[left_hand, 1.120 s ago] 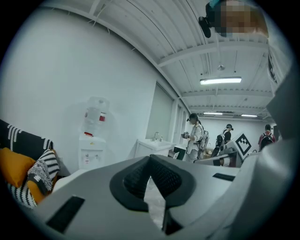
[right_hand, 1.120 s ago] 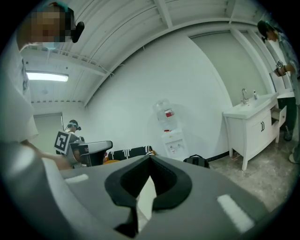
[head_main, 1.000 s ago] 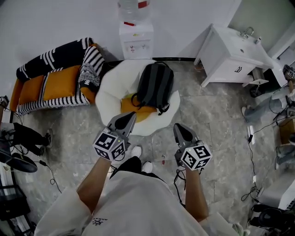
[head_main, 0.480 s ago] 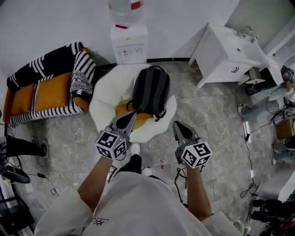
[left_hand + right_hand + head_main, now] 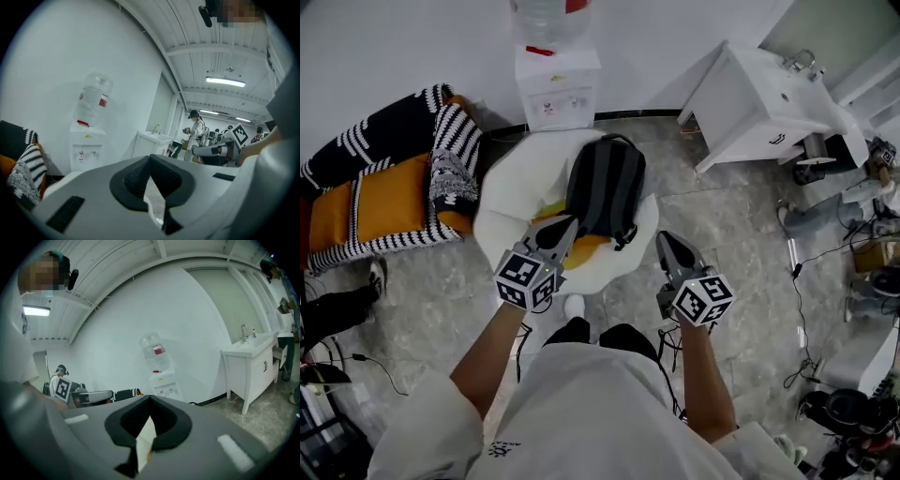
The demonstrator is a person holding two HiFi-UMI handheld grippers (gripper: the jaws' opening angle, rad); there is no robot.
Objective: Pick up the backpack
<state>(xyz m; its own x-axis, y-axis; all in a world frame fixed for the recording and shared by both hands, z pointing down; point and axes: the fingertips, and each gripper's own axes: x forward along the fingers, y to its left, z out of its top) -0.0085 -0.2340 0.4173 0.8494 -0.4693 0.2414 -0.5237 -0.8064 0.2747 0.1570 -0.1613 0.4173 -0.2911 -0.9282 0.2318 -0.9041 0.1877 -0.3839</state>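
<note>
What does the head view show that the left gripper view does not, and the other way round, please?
Only the head view shows the backpack, lying on the white cushion on the floor. Only the left gripper view shows the ceiling lamp and a standing person in the far room. Both show the left gripper, shut with nothing held, the water dispenser, the white sink cabinet and the striped blanket.

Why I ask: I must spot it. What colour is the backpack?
The backpack is dark grey; clearest in the head view.
</note>
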